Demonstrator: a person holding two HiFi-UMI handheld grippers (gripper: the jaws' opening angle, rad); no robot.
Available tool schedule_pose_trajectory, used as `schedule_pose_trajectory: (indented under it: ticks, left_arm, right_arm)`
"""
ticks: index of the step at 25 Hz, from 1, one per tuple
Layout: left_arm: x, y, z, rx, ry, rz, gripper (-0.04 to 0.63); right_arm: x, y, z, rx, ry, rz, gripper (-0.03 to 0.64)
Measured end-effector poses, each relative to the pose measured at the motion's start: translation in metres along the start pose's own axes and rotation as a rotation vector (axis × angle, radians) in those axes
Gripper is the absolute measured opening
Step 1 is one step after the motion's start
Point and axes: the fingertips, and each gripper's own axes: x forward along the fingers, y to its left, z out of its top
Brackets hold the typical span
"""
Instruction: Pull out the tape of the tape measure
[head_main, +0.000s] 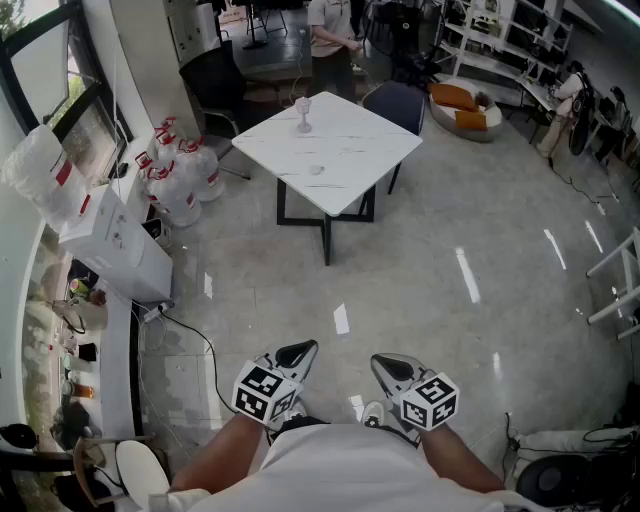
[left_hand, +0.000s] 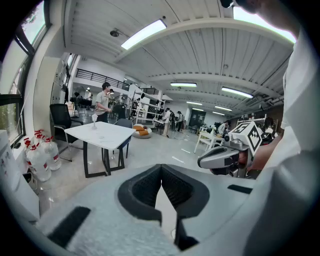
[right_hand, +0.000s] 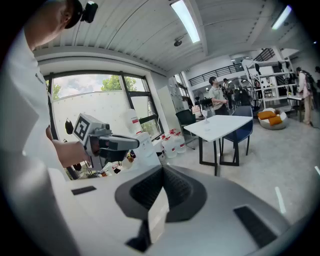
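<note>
Grey polished floor (head_main: 450, 300) fills most of what you see, with the white marble-look surface (head_main: 340, 160) standing far ahead of you, well apart from both hands. A small stemmed glass (head_main: 303, 113) stands near its far left corner. No tape measure shows in any view, so I cannot tell where it lies, which way it points or how its long axis runs. Your left tongs (head_main: 298, 353) and right tongs (head_main: 386, 363) are held near your body, side by side and tilted a little downward, each with its jaws closed together on nothing. By my reading the task has not begun: you first need to walk up to the surface, find the tape measure, and part the jaws before any grasp
</note>
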Motion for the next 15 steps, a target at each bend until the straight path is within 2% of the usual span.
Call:
schedule_pose_trajectory:
  ticks: [15]
  left_arm:
    - [-0.0038,0.005,0.0006,0.001,-0.009,-0.009,0.009]
  right_arm:
    - [0.0079,0.009,0.0014,-0.025,-0.002,0.004,0.005]
